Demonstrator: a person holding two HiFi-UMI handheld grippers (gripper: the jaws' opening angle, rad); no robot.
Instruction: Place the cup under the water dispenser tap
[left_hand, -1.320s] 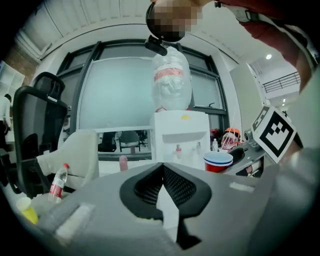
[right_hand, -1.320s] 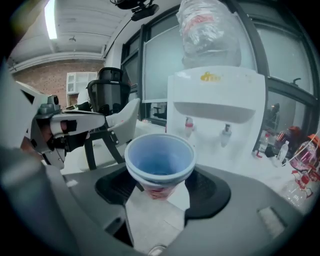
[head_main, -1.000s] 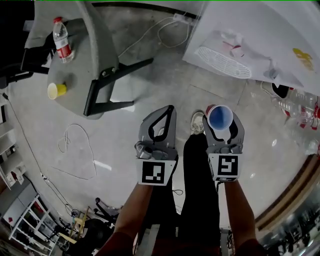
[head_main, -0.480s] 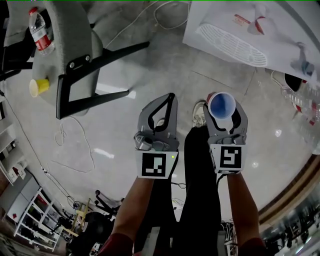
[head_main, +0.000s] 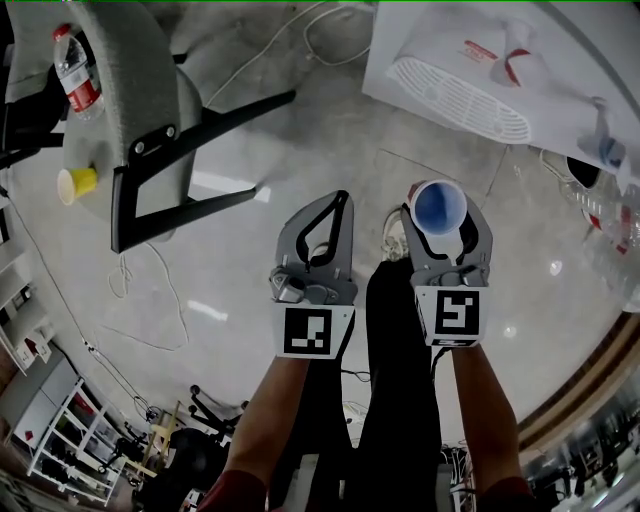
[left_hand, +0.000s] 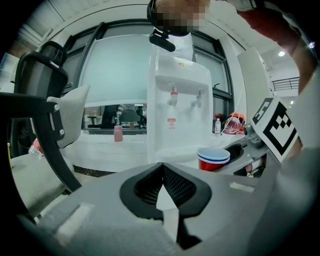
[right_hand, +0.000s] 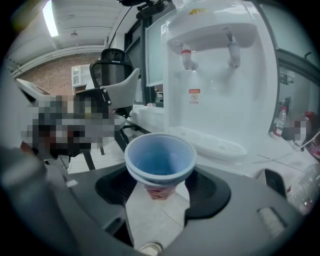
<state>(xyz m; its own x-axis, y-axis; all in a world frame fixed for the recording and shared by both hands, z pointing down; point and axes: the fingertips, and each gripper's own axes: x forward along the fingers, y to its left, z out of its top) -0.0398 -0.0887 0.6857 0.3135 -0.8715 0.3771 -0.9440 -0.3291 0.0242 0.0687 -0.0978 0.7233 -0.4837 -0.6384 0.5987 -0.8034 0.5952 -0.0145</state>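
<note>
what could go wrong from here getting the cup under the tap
The right gripper seems to hold the cup by its narrow lower part, so it might tip or slip on the way.
The water dispenser has two taps, a red tap and a blue tap; the cup could land between them.
Carried low, it may knock the edge of the drip tray.

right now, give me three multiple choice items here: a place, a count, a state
1. Where is the cup? A) in the right tool B) on a table C) on the floor
2. How many taps has the water dispenser? A) one B) two C) three
3. The left tool's jaws are? A) wide apart B) together, empty C) shut on a bottle
Answers: A, its jaws clasp the cup's base; B, one red and one blue tap show; B, they meet with nothing between.
</note>
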